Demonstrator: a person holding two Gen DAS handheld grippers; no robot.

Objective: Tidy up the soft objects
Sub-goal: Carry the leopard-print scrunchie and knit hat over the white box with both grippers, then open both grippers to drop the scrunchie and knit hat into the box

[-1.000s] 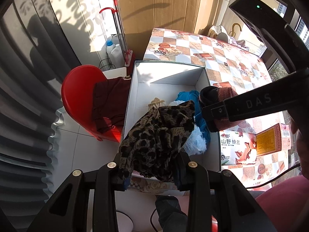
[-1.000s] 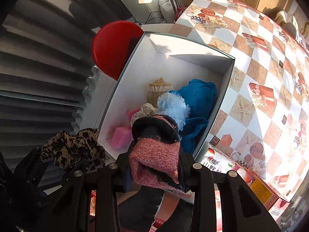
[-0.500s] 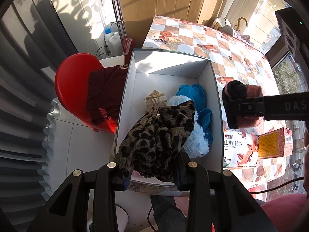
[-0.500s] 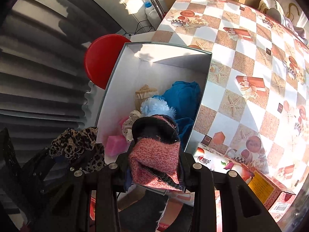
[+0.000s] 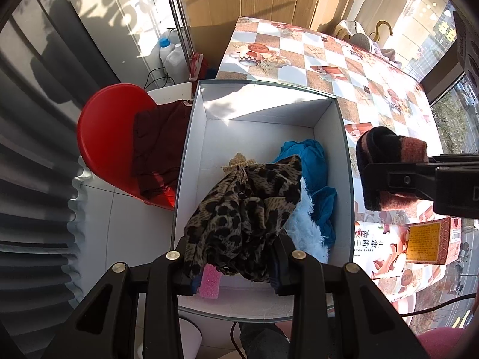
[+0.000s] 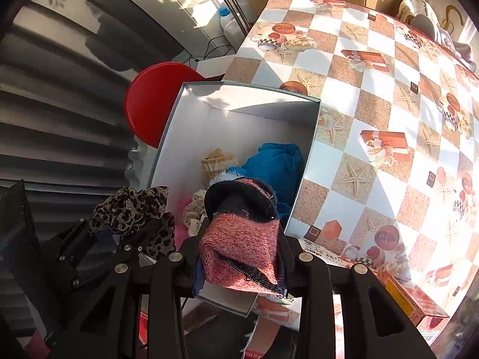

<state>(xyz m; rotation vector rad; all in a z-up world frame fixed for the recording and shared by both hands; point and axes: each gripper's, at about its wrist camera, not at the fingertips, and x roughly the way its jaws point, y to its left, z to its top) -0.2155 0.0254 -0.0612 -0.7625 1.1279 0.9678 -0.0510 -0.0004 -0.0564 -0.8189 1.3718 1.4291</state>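
My left gripper (image 5: 232, 264) is shut on a leopard-print cloth (image 5: 245, 209) and holds it above the near end of a white open box (image 5: 263, 110). My right gripper (image 6: 239, 261) is shut on a pink and black knit piece (image 6: 239, 257); in the left wrist view that knit piece (image 5: 389, 173) hangs to the right of the box, over the table. The leopard cloth also shows in the right wrist view (image 6: 131, 212). Inside the box lie a blue cloth (image 5: 311, 161), a light blue fluffy item (image 5: 305, 230), a beige knit item (image 5: 239, 161) and a pink sponge (image 5: 209, 281).
The box sits at the edge of a checkered table (image 5: 329, 59). A red chair (image 5: 104, 137) with a dark red cloth (image 5: 155, 149) stands left of it. Printed cartons (image 5: 389, 248) lie on the table to the right. A mop and bottles (image 5: 176, 48) stand at the back.
My right gripper with the knit piece has moved right, off the box and over the table. Both grippers have risen, so the box looks farther. The left gripper still holds the leopard cloth.
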